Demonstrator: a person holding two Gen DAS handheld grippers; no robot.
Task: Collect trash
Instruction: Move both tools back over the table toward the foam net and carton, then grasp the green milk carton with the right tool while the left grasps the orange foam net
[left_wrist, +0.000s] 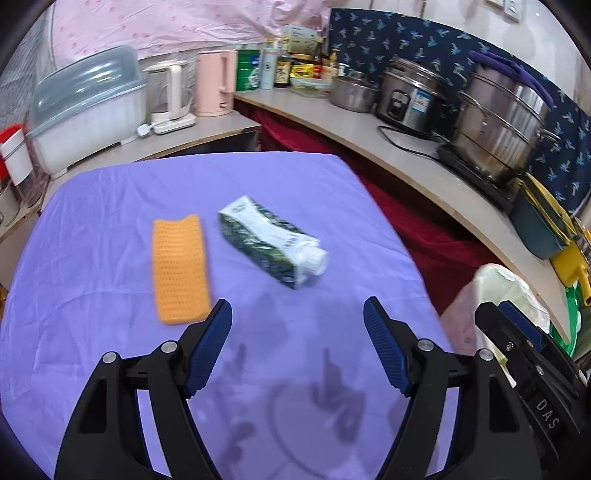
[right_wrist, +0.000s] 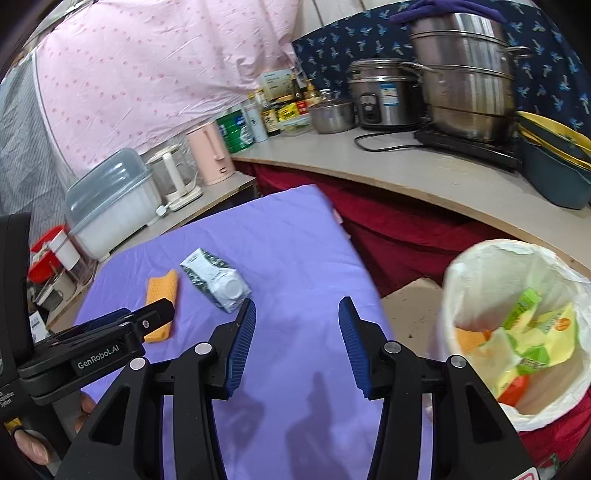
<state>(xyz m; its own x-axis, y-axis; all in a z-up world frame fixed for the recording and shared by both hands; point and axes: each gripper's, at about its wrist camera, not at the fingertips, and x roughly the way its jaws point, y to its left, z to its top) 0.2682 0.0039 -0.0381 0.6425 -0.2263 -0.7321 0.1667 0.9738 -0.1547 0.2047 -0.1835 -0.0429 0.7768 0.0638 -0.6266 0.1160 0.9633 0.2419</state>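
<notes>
A green-and-white drink carton (left_wrist: 271, 242) with a white cap lies on its side on the purple cloth (left_wrist: 110, 258); the right wrist view has the carton (right_wrist: 216, 278) too. Left of it lies an orange cloth (left_wrist: 180, 271), the same orange cloth (right_wrist: 161, 295) partly behind the other gripper's finger. My left gripper (left_wrist: 297, 319) hovers open over the purple cloth, short of the carton, nothing between its pads. My right gripper (right_wrist: 297, 317) is also open and empty, with the carton just beyond its left fingertip. A white-lined bin (right_wrist: 476, 269) holding green and yellow wrappers stands to the right.
A counter (left_wrist: 369, 129) curves behind and to the right with steel pots (left_wrist: 502, 122), a rice cooker (left_wrist: 410, 96), bottles, a pink kettle (left_wrist: 216, 83) and a plastic dish box (left_wrist: 85, 110). A red cloth (right_wrist: 399, 236) hangs below the counter. A hand (right_wrist: 33, 446) holds the left gripper.
</notes>
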